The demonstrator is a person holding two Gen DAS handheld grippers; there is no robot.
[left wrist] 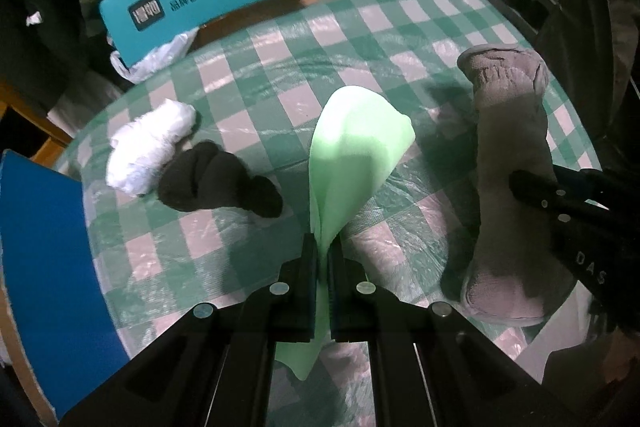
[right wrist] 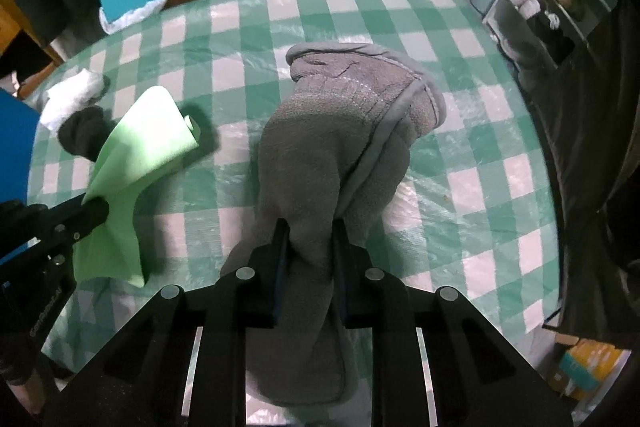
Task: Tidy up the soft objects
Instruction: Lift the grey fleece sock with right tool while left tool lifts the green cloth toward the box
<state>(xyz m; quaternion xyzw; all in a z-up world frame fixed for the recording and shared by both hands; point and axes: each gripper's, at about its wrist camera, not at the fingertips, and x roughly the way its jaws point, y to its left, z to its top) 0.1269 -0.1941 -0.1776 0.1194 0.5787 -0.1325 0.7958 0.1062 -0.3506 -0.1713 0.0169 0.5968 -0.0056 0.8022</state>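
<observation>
Left gripper clamps the green cloth; right gripper clamps the grey towel.

Both claws are gripping at once. The left claw is pinching its fingers almost fully together at the lower centre of its own view, and is reaching in from the left edge of the right wrist view. The right claw is clamping at lower centre, its fingers standing slightly apart, entering the left view from the right edge.
</observation>
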